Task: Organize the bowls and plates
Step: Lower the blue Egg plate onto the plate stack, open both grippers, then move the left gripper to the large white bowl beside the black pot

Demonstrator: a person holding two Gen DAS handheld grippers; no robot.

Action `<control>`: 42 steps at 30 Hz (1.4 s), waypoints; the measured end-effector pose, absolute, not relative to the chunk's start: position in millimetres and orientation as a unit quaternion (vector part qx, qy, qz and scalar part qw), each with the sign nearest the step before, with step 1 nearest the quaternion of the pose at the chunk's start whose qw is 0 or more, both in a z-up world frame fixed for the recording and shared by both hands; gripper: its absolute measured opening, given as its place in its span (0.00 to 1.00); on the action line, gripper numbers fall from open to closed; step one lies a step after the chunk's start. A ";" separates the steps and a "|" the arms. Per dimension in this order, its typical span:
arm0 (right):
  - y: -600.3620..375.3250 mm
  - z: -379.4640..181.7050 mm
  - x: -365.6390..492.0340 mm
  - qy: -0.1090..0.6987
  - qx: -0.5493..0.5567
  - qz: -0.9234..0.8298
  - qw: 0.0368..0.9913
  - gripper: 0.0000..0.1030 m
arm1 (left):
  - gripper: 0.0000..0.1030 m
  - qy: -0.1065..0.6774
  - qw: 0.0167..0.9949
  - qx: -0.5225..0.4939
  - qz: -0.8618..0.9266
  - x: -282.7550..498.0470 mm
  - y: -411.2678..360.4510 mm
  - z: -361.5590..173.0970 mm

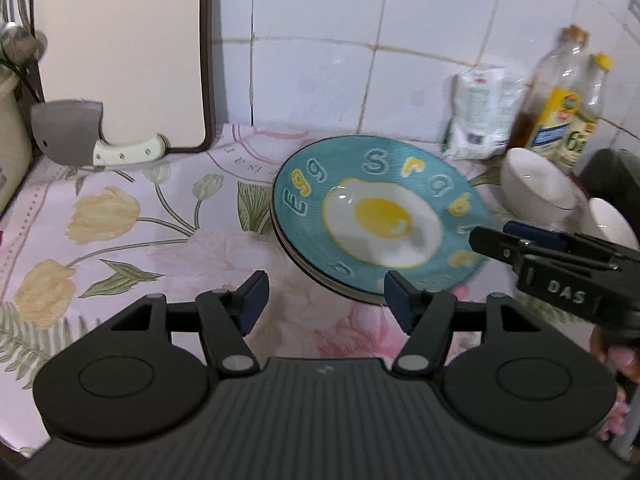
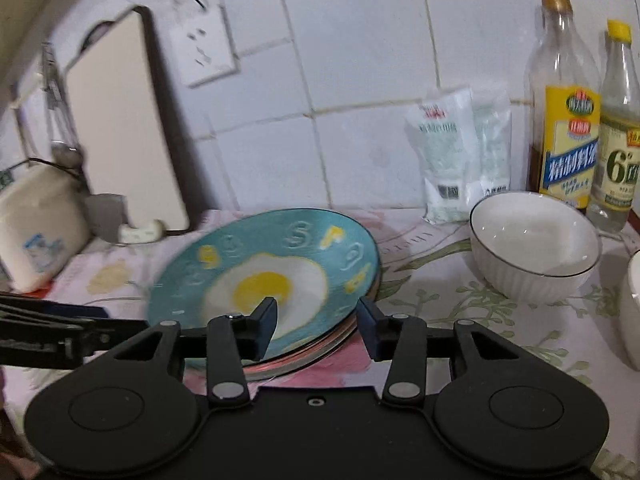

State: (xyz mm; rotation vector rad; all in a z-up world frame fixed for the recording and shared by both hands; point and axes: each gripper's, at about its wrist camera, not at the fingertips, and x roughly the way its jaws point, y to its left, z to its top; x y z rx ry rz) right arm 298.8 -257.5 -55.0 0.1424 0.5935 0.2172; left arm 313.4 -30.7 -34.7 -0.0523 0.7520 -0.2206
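Apparently just stacked, the egg plate [image 1: 380, 216] tops a pile mid-counter [image 1: 160, 248], left of the white bowl [image 2: 534, 246], while both grippers, left [image 1: 326, 300] and right [image 2: 318, 326], hang near with fingers parted, holding nothing.

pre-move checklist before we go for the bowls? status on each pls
1. Left gripper empty, jaws apart: ok.
2. Right gripper empty, jaws apart: ok.
3. Egg plate resting on top of the plate stack, not held: ok.
4. Stack sitting level on the floral cloth: cannot tell, the picture is blurred.
5. White bowl upright, apart from the stack, open path from the right gripper: ok.
6. Room behind the bowl: not ok, the two bottles stand close behind it; approach from the front.
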 end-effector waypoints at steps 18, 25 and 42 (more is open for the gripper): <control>-267.8 69.5 134.7 0.266 -0.011 0.160 0.951 0.66 | 0.69 0.313 0.929 0.022 -0.197 155.0 -26.7 69.0; -286.0 78.0 83.4 0.256 -0.026 0.170 0.951 0.78 | 0.79 0.294 0.927 0.061 -0.226 113.4 -47.8 75.6; -353.6 11.0 10.5 0.241 -0.052 0.144 0.958 0.87 | 0.90 0.287 0.905 0.088 -0.303 93.8 -135.8 30.9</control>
